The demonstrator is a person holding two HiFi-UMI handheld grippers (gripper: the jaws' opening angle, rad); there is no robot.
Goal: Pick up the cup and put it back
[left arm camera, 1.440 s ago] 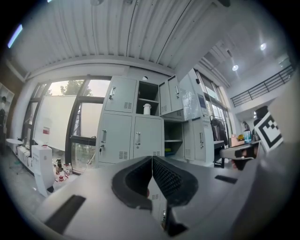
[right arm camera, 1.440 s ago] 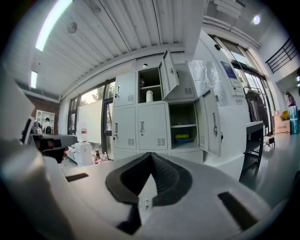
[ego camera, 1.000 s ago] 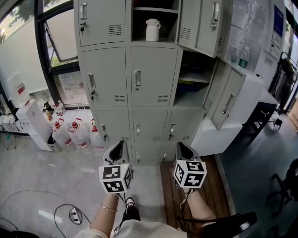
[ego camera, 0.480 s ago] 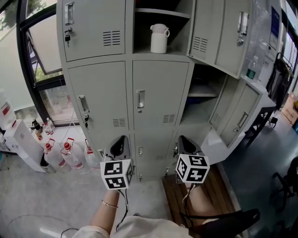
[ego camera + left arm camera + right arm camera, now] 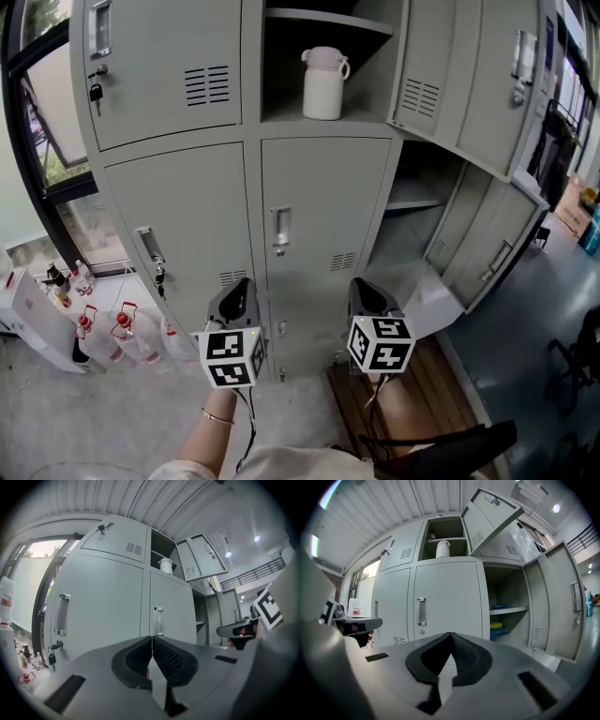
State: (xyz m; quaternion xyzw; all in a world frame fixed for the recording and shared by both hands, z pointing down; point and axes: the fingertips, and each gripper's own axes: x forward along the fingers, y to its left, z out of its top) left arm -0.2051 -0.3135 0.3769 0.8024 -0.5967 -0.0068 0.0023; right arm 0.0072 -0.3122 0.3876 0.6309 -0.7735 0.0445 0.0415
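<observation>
A white lidded cup with a handle stands on the shelf of an open upper locker compartment; it also shows small in the left gripper view and the right gripper view. My left gripper and right gripper hang side by side well below the cup, in front of the closed middle locker door. Both point at the lockers. Each has its jaws shut with nothing between them, as seen at the left gripper and the right gripper.
Grey metal lockers fill the view. Open doors stick out at the upper right and lower right. An open compartment holds blue and yellow items. Water jugs stand on the floor at left. A wooden pallet lies below.
The view has closed in on the lockers and tilted up; the cup looks larger and nearer. Both grippers kept their side-by-side pose and stayed shut.
</observation>
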